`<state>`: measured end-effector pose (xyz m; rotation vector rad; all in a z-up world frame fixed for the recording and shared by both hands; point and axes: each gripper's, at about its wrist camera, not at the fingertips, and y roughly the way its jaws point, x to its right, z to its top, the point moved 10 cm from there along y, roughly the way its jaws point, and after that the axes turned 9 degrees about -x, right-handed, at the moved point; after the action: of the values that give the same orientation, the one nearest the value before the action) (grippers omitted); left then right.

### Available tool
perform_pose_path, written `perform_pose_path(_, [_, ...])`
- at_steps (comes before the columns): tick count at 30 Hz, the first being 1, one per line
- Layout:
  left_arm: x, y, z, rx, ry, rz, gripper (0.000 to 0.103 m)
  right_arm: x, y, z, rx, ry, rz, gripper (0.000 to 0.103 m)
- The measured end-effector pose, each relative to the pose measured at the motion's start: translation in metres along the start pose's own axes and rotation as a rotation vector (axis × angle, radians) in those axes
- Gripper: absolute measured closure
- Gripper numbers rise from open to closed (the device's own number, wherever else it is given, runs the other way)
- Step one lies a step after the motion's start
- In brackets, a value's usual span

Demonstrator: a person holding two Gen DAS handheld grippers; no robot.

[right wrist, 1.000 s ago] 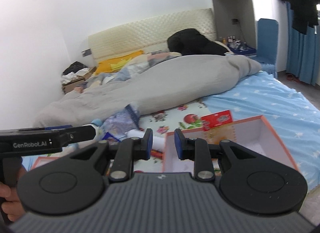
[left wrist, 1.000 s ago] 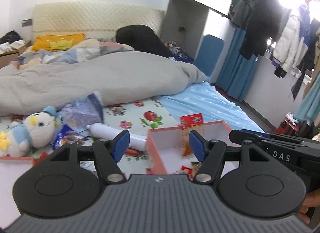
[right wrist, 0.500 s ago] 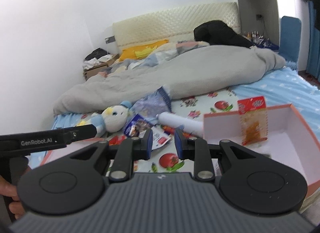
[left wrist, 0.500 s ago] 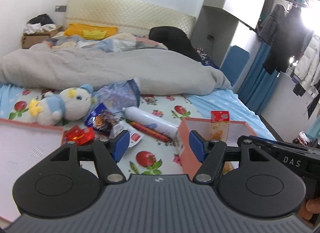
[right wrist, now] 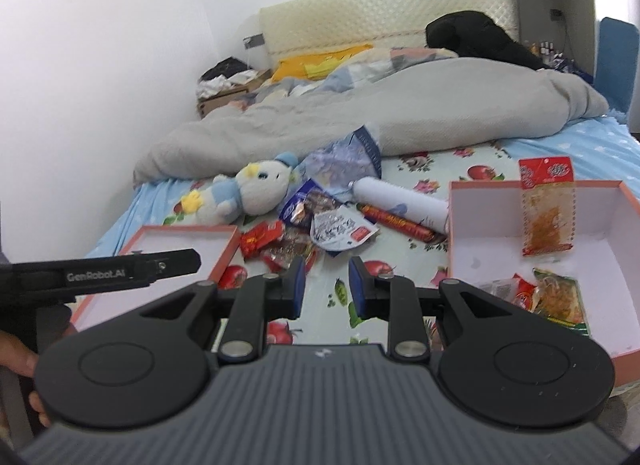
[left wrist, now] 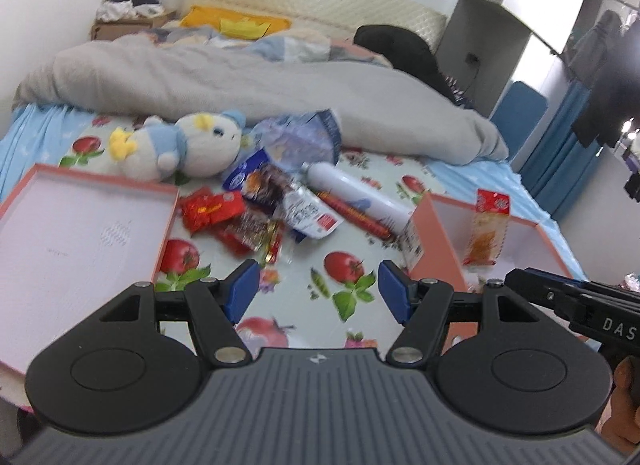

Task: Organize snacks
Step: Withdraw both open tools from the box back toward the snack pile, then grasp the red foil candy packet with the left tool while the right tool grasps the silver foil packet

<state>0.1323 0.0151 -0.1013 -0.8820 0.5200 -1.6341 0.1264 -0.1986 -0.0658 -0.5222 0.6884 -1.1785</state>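
Note:
Snack packets lie in a pile on the fruit-print sheet: red packets [left wrist: 211,209] [right wrist: 262,236], a white and blue pouch [left wrist: 308,211] [right wrist: 342,231], a long red sausage stick [left wrist: 352,214] [right wrist: 398,221] and a white can [left wrist: 360,195] [right wrist: 402,201]. A pink box [left wrist: 434,225] [right wrist: 456,225] at the right holds a red-topped orange snack bag [left wrist: 486,231] [right wrist: 546,209] leaning on its wall and more packets [right wrist: 556,297]. My left gripper [left wrist: 314,291] is open and empty above the sheet. My right gripper [right wrist: 326,285] is open a little and empty.
A shallow pink box lid [left wrist: 80,233] [right wrist: 176,241] lies at the left. A plush toy [left wrist: 180,145] [right wrist: 248,193] and a crumpled blue bag [left wrist: 300,137] [right wrist: 344,157] lie behind the pile. A grey duvet [left wrist: 240,77] covers the far bed.
Both views have tilted down and swung left, so the snack pile and the left lid have come into view. The jaws keep the same openings.

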Motion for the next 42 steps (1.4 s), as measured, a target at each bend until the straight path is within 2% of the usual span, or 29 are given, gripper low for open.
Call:
perform_pose_path(8, [-0.012, 0.033, -0.010, -0.057, -0.020, 0.035, 0.032, 0.009, 0.021, -0.007, -0.041, -0.016, 0.002, 0.075])
perform_pose_path(18, [-0.043, 0.092, 0.007, -0.092, -0.090, 0.068, 0.032, 0.019, 0.069, 0.008, -0.115, -0.053, 0.013, 0.075])
perform_pose_path(20, [-0.050, 0.103, 0.011, -0.102, -0.107, 0.072, 0.032, 0.019, 0.082, 0.012, -0.131, -0.068, 0.017, 0.053])
perform_pose_path(21, [-0.054, 0.109, 0.012, -0.106, -0.117, 0.075, 0.032, 0.017, 0.088, 0.015, -0.134, -0.077, 0.028, 0.049])
perform_pose_path(25, [-0.070, 0.138, 0.022, -0.123, -0.143, 0.089, 0.032, 0.013, 0.119, 0.027, -0.165, -0.109, 0.042, 0.049])
perform_pose_path(30, [-0.087, 0.170, 0.039, -0.108, -0.154, 0.107, 0.032, 0.009, 0.162, 0.046, -0.200, -0.121, 0.050, 0.048])
perform_pose_path(32, [-0.093, 0.184, 0.045, -0.100, -0.158, 0.120, 0.032, 0.008, 0.180, 0.055, -0.208, -0.125, 0.058, 0.036])
perform_pose_path(34, [-0.101, 0.197, 0.052, -0.092, -0.162, 0.137, 0.032, 0.007, 0.197, 0.063, -0.205, -0.130, 0.058, 0.029])
perform_pose_path(42, [-0.130, 0.242, 0.077, -0.087, -0.212, 0.243, 0.033, 0.002, 0.276, 0.095, -0.279, -0.176, 0.110, 0.029])
